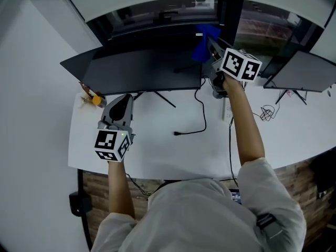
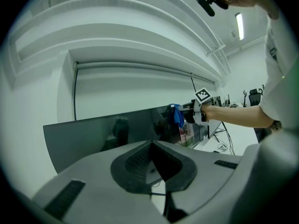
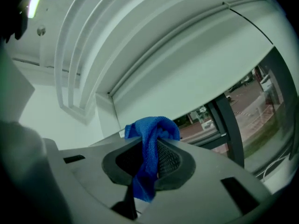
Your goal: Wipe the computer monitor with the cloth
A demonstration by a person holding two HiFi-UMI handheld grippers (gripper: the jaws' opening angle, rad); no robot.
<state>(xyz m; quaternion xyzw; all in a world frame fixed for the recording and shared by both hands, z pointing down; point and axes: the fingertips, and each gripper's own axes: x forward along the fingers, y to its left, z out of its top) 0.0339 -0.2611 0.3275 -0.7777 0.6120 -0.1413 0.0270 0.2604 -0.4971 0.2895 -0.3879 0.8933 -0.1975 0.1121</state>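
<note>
Right gripper is clamped on the cloth, up at the monitor's top right corner. Wiping looks barely begun, and I'd guess most of the screen is left. Left gripper hangs over the desk, jaws together, empty. No containers in sight.

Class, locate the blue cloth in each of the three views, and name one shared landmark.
Head view: cloth top centre, at the monitor's far corner.
Left gripper view: small, right of centre.
Right gripper view: centre, between the jaws.
Landmark: the right gripper clamping it.
</note>
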